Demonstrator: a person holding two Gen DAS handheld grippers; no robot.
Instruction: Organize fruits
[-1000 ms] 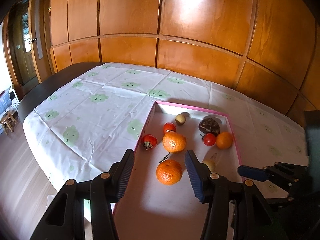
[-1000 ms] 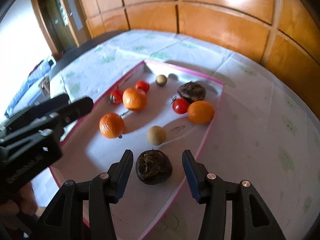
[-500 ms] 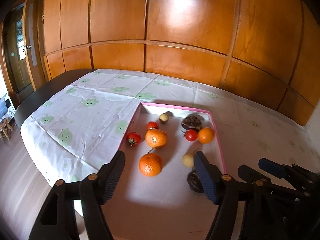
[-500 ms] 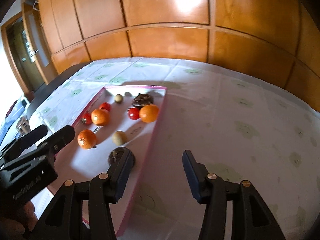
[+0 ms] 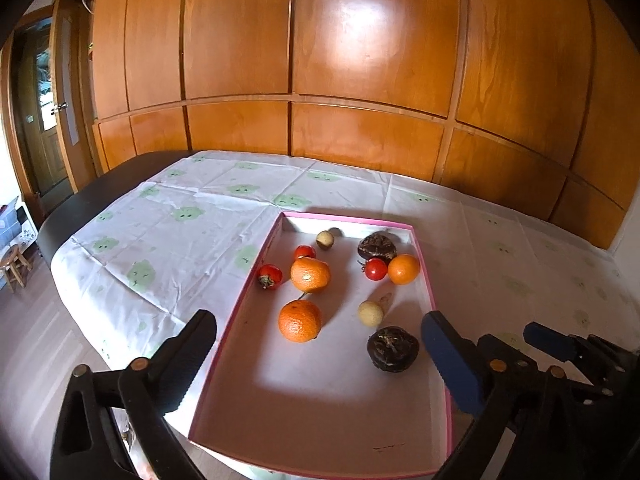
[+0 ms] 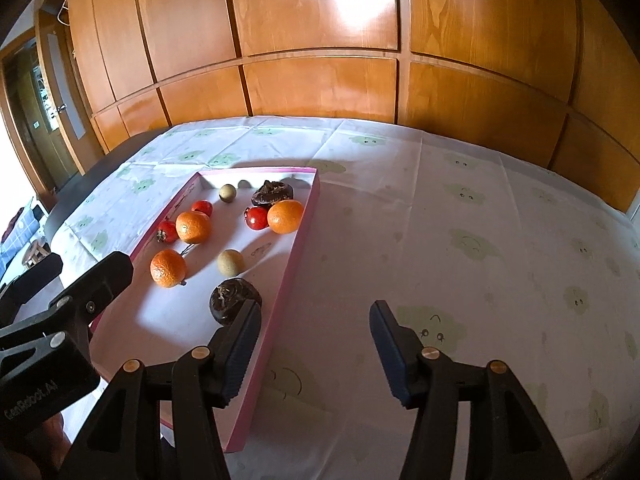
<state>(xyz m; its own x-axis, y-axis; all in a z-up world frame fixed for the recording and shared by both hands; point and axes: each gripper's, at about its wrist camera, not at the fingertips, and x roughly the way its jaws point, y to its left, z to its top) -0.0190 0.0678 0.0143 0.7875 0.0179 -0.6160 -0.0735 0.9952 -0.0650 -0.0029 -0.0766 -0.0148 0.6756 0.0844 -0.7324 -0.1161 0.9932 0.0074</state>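
Note:
A white tray with a pink rim (image 5: 427,280) holds three oranges, three tomatoes, two pale round fruits and two dark wrinkled fruits. My left gripper (image 5: 318,322) hovers over the tray's near end, its jaws opening wide, with nothing pressed between them. The nearest orange (image 5: 300,320) and the near dark fruit (image 5: 393,349) lie just beyond its tips. My right gripper (image 6: 315,308) is open and empty above the tablecloth, right of the tray rim (image 6: 294,260). Its left finger (image 6: 240,332) partly hides the near dark fruit (image 6: 234,298).
A white tablecloth with green prints (image 6: 460,240) covers the dark table. Wood panelling (image 5: 360,80) stands behind it. A door and a small stool (image 5: 14,264) are at the far left. The other gripper's finger (image 6: 100,280) shows at the left of the right wrist view.
The left jaws have spread wide and drawn back from the near orange. The right gripper has left the dark fruit in the tray and swung right over the cloth.

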